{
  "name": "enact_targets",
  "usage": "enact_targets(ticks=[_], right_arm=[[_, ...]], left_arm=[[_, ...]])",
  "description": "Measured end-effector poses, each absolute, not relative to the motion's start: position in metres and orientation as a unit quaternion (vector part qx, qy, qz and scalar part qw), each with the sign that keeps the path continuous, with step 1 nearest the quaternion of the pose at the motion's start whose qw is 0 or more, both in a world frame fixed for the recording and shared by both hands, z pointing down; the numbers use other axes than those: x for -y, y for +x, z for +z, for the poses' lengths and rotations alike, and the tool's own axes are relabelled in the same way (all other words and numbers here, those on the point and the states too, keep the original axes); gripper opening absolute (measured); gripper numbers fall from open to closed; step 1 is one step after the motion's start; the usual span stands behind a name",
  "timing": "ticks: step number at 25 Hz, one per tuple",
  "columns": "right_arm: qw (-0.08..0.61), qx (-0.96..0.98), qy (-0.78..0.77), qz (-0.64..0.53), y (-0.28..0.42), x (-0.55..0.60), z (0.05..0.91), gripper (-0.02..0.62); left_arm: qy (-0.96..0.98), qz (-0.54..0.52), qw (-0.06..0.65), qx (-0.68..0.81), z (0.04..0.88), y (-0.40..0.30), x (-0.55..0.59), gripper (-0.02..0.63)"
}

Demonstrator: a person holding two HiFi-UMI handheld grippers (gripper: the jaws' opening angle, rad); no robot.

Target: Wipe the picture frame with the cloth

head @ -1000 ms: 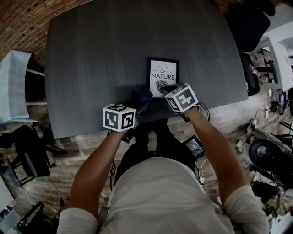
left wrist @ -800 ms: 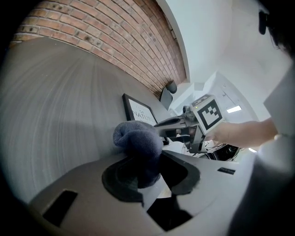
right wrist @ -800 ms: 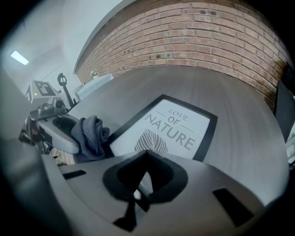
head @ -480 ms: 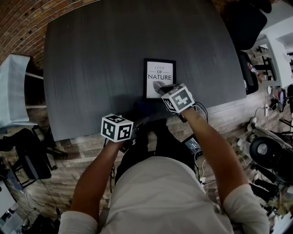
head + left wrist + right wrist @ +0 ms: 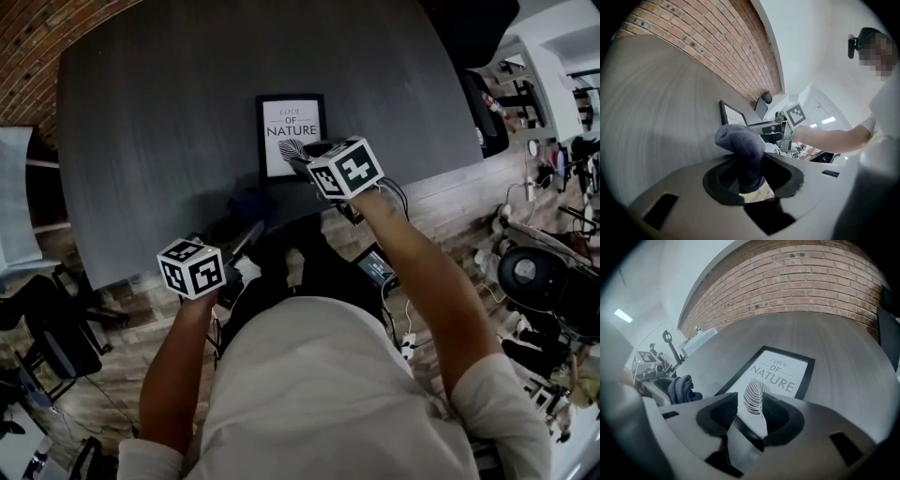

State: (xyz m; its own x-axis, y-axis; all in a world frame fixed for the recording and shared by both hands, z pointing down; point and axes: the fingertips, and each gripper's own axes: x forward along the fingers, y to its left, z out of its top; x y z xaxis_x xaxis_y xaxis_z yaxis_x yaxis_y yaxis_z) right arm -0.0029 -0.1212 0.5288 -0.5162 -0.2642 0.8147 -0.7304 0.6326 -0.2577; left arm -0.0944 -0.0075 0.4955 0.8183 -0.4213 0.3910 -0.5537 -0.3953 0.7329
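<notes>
Desk (image 5: pixel 169 112): dark wood grain, with a brick wall beyond the far side.
Frame (image 5: pixel 292 136): black border round a white print, "LOVE OF NATURE" above a leaf. Flat on the desk, face up, toward the near edge. Probably laid that way so the face can be wiped without lifting, within reach of both hands.
Cloth (image 5: pixel 740 143): dark blue-grey and bunched. Clamped in the left jaws, with a rounded wad standing out past the tips. Probably bunched so a soft pad meets the glass before the hard jaws do.
Left gripper (image 5: pixel 246 234): jaws closed on the cloth, kept part-way apart by its bulk. By the desk's near edge, left of the frame and apart from it; cloth not touching the frame.
Right gripper (image 5: pixel 750 416): jaws wide, just been opening. Frame's near edge lies between them, with neither pad pressing on it. Tilted down over that edge, seemingly just letting go of the frame where it lies.
Step in hand: judged as the hand-over from positioning to wiping; no wiping contact visible yet.
Next move, judged: cloth across to the frame's face.
Risk, judged: unheld frame may slide on the smooth desk under a push.
</notes>
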Motion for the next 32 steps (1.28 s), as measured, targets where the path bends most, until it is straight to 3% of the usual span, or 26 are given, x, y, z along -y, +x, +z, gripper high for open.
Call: enact_targets(ticks=[16, 26, 32], right_arm=[[0.178, 0.872, 0.362, 0.277, 0.013, 0.070, 0.375, 0.204], [-0.010, 0.871, 0.379, 0.313, 0.046, 0.005, 0.297, 0.202], [-0.037, 0.880, 0.349, 0.319, 0.052, -0.017, 0.275, 0.202]], left_arm=[[0.858, -0.056, 0.406, 0.310, 0.398, -0.134, 0.003, 0.121], [0.865, -0.137, 0.346, 0.337, 0.331, -0.165, -0.023, 0.123], [0.865, -0.163, 0.321, 0.348, 0.299, -0.162, -0.042, 0.124]])
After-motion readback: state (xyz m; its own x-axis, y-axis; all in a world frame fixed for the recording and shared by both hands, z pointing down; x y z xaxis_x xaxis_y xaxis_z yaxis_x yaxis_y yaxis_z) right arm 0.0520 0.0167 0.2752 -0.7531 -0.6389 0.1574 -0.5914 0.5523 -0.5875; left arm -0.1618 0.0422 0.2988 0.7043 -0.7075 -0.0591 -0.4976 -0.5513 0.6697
